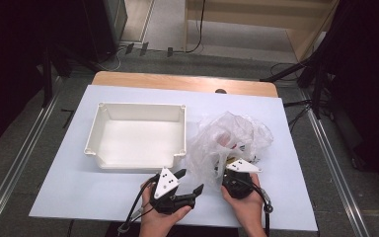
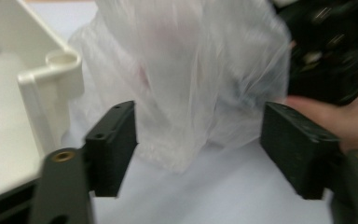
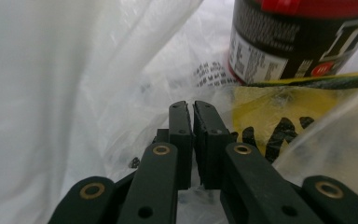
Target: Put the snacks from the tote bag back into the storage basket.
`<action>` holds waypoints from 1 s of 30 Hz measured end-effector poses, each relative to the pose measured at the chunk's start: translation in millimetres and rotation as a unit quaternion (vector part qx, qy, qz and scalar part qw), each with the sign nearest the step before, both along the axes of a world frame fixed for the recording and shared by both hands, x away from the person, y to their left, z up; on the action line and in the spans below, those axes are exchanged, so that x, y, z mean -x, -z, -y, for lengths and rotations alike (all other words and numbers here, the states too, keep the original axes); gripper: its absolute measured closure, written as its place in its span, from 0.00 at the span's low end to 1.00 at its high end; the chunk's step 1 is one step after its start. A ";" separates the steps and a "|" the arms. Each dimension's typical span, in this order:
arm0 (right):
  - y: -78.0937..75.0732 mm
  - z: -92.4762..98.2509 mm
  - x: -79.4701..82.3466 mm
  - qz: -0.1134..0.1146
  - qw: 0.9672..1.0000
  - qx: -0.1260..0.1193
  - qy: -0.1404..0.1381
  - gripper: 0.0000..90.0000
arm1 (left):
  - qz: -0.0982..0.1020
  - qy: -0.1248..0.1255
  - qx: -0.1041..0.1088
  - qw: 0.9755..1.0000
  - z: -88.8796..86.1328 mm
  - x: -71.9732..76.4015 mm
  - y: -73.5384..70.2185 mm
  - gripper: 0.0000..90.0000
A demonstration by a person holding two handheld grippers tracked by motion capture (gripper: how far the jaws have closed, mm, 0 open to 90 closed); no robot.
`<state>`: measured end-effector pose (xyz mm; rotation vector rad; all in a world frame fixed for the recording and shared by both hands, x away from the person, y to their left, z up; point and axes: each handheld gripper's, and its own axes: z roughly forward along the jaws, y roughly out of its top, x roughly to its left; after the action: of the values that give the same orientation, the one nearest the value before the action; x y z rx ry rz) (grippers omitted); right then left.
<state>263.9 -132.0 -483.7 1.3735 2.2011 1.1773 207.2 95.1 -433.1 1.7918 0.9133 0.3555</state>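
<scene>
Plastic bag (image 1: 229,140) sits right of centre, beside the white tray (image 1: 135,136). Your right gripper (image 3: 192,109) is clenched, seemingly on film; your left gripper (image 2: 196,149) hangs released. Pull hard and the film could tear, spilling the can (image 3: 303,39) further in.

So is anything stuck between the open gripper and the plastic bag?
No. The left gripper has its jaws open right in front of the plastic bag, with only bare table between them. The white bin sits off to the side.
</scene>
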 end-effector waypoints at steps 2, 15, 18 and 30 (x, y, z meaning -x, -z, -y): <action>2.5 -1.0 -0.6 -0.006 1.000 0.005 0.005 0.98 | 0.010 0.009 0.018 1.000 1.0 2.5 -10.2 0.19; 3.0 4.7 2.3 -0.011 1.000 -0.028 0.007 0.93 | -0.012 -0.012 -0.022 1.000 40.8 -23.0 -12.0 0.50; -1.7 8.9 8.2 0.006 1.000 -0.029 0.000 0.89 | -0.034 -0.023 -0.038 0.998 36.4 -36.8 -1.7 0.74; -60.7 47.6 32.1 0.128 0.991 -0.034 0.024 0.80 | -0.045 -0.024 -0.054 0.997 31.7 -41.9 20.5 1.00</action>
<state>231.9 -179.6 -422.9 1.2155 1.9569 1.3411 249.1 63.5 -453.6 1.9000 1.0173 0.3636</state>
